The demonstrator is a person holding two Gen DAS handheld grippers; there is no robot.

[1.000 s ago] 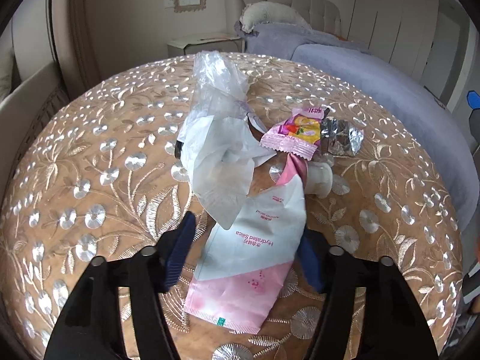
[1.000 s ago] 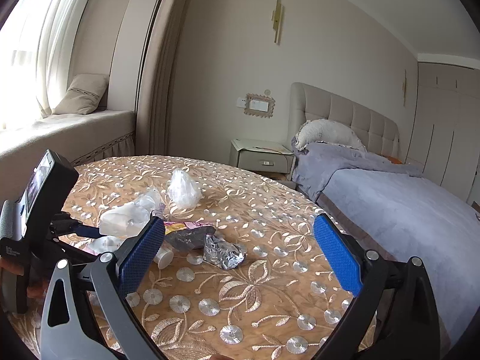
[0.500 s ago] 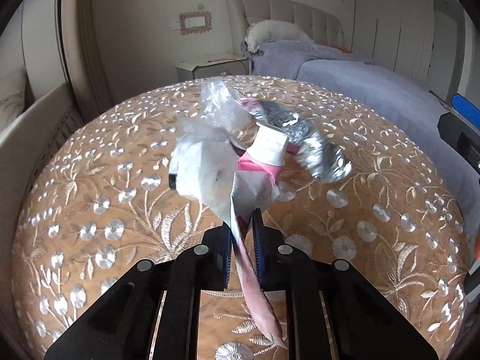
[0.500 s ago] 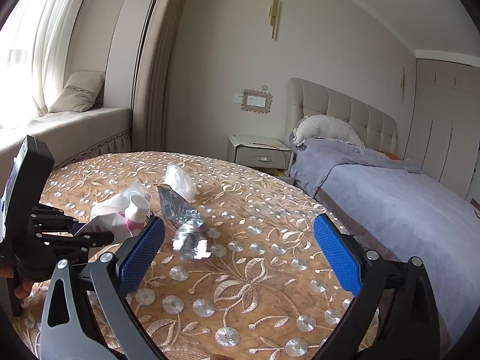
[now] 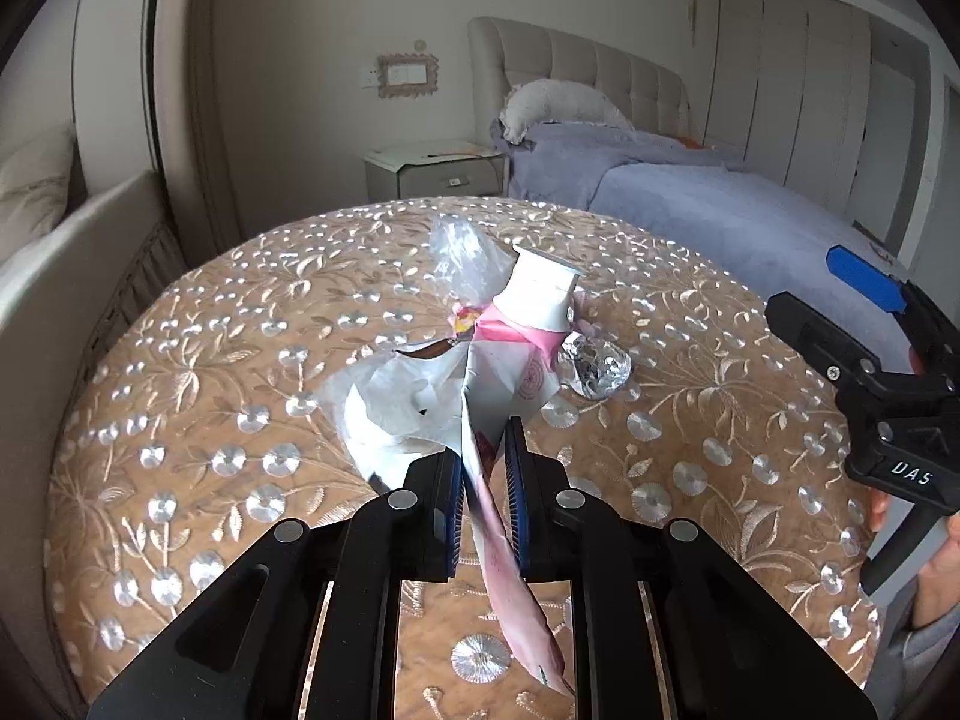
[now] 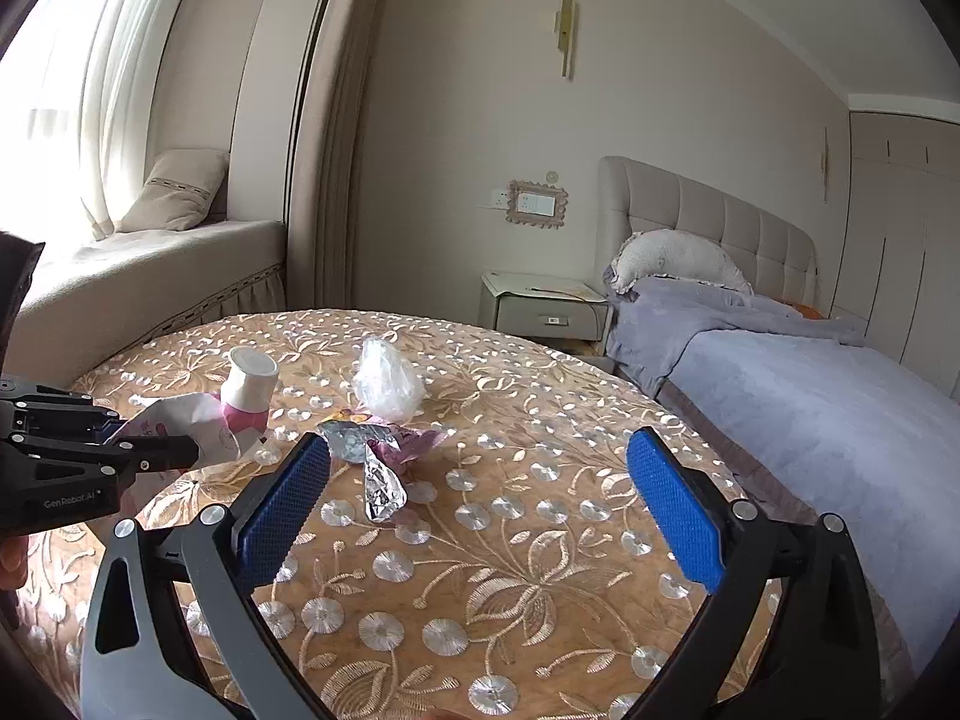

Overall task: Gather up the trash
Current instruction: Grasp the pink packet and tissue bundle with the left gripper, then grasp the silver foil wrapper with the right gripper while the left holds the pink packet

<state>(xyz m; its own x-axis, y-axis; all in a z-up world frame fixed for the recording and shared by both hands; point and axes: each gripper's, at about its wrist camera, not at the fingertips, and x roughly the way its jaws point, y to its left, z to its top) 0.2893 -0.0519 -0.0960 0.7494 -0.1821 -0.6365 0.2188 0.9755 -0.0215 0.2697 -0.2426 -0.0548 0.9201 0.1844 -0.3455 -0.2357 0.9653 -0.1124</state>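
Fingers [image 5: 515, 468] of my left gripper [image 5: 485, 480] clamped the pink-white tube [image 5: 522, 354]; right gripper [image 6: 480, 510] gaped wide, empty, near foil [image 6: 381, 489] on desk [image 6: 540, 570].

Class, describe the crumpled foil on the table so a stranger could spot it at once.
Start at the round table with the gold embroidered cloth, beside the bed. Near its middle, in front of the clear plastic bag, lies the crumpled foil. Of the scraps there, it alone is shiny silver metal, unlike the purple wrapper touching it.
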